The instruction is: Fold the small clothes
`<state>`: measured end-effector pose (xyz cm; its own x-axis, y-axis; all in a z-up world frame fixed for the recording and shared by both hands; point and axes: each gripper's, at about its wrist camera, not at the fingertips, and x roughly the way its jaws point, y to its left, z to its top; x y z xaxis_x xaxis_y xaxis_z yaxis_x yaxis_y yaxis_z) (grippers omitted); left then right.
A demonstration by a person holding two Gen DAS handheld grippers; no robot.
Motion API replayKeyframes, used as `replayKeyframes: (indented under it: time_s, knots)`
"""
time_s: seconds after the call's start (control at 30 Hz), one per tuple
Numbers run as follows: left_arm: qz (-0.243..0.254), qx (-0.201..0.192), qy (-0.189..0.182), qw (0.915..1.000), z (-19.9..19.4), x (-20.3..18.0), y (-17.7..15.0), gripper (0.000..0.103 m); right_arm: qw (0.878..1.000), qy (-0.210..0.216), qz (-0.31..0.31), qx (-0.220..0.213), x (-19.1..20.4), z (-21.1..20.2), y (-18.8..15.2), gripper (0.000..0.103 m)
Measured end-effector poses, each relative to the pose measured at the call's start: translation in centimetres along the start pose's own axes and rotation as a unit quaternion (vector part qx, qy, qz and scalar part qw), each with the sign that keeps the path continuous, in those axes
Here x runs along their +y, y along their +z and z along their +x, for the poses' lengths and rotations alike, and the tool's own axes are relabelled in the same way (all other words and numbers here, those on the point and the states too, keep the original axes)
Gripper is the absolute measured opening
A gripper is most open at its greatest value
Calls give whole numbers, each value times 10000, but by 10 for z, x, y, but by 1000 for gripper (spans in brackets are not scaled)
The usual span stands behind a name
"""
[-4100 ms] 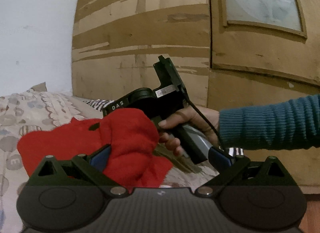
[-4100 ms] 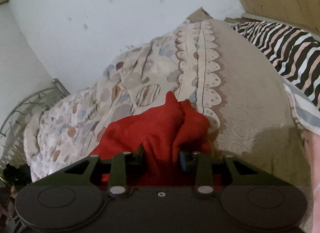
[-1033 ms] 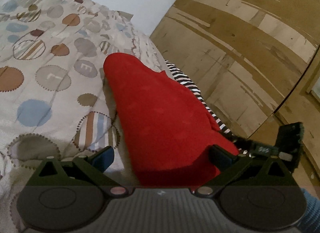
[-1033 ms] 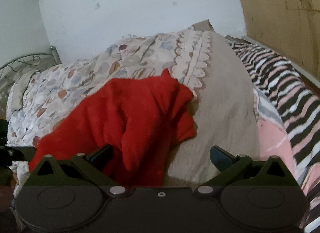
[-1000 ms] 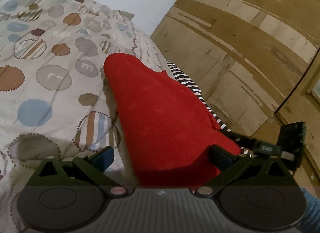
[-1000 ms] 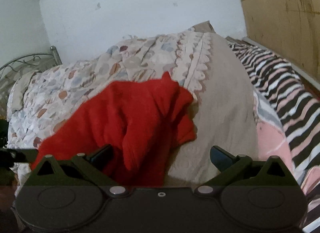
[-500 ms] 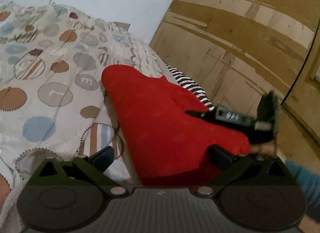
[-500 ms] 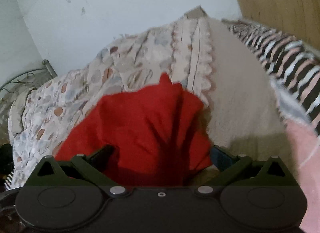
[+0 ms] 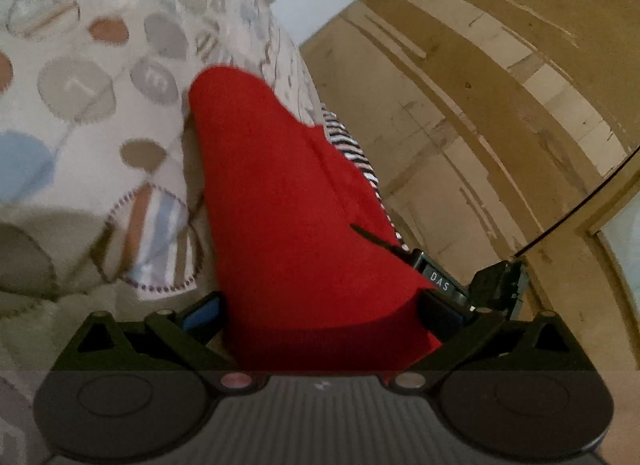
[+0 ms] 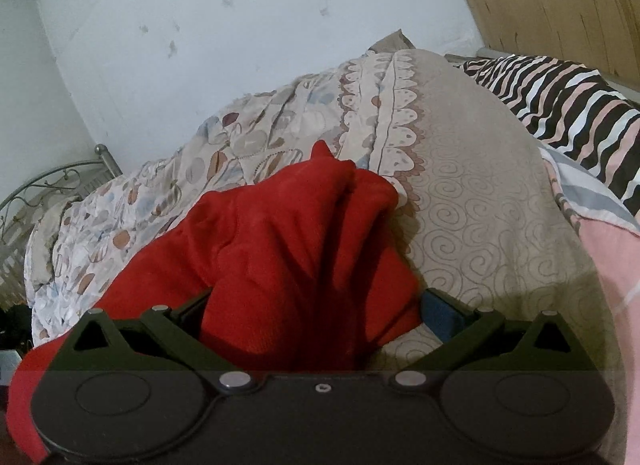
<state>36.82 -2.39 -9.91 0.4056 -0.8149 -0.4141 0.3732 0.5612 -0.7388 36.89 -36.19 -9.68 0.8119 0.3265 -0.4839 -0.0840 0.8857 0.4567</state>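
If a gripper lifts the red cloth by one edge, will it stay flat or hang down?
The red cloth will probably hang limp: it already bunches into soft folds. It looks light and thin, so it should lift easily. On the soft patterned quilt it may drag rather than slide.

A: Surface?
B: Bed (image 10: 480,201), metal headboard (image 10: 48,181). Patterned quilt (image 10: 248,153) covers it.
A: On it?
B: Red garment (image 10: 288,249), bunched, on the quilt. Striped cloth (image 10: 568,105) lies along the far edge.

A patterned quilt (image 10: 460,185) lies beside a striped blanket (image 10: 568,105), below a white wall (image 10: 240,25).
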Motion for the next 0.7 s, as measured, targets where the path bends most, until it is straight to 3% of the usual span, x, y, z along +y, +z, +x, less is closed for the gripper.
replayKeyframes:
  time_s: [0.27,0.43,0.6,0.7]
  knots:
    - [-126,178,-284,9994,16,9,3,103,9997,45,163,202,0,-2,5,98]
    - [-34,142,-217,9997,13,2,4,95,9992,192,133,339,10,-12,10,67]
    - [167,63,-115,9998,5,-10,7,84,9977,161,464,475,17,-15,18,54]
    - [328,35,-132,9994,-4,-17,11,80,9993,127,22,357,40,-24,22,50]
